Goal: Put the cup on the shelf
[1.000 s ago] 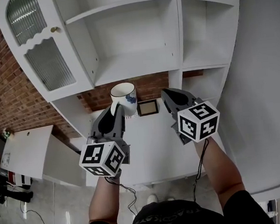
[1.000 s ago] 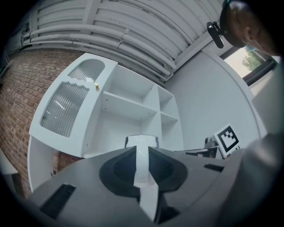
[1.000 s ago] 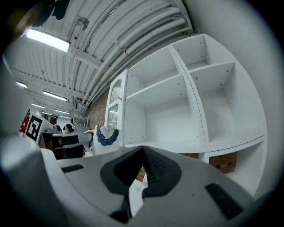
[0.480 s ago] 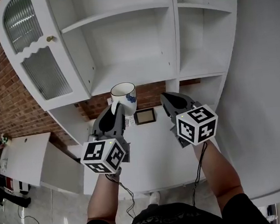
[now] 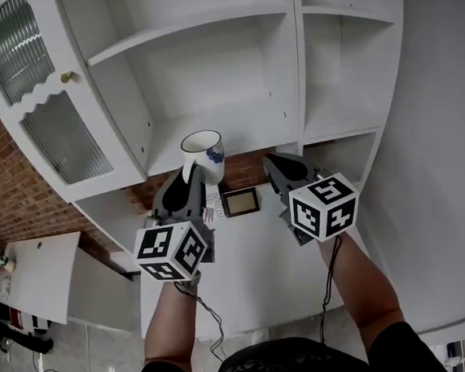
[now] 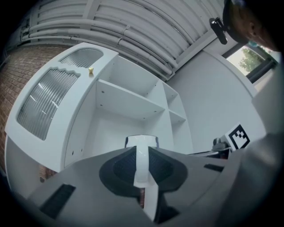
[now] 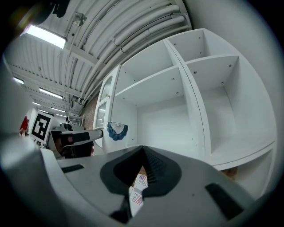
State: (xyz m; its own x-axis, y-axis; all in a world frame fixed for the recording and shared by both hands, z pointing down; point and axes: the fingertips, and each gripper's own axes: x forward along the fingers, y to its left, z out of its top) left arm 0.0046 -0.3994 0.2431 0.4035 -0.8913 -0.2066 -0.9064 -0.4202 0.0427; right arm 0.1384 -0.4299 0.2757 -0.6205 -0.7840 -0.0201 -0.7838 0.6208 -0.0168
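Observation:
A white cup [image 5: 203,154] with a blue pattern is held upright in the air in front of the white cabinet's lower open shelf [image 5: 211,134]. My left gripper [image 5: 192,178] is shut on its handle. In the left gripper view the handle [image 6: 141,164] runs between the dark pads and the cup's rim [image 6: 141,141] shows above them. My right gripper [image 5: 279,165] hovers level to the right of the cup, shut with nothing in it. The right gripper view shows the cup [image 7: 116,131] at its left, before the cabinet.
The cabinet has a ribbed glass door [image 5: 46,117] open at the left and narrower compartments [image 5: 344,72] at the right. Below the grippers, a white counter [image 5: 256,260] carries a small framed picture [image 5: 240,201] and a printed box [image 5: 212,213]. A brick wall stands behind.
Both grippers have moved forward toward the cabinet, the cup going with the left one. The cabinet now looks larger and closer, and the cup stands at the lower shelf's front edge.

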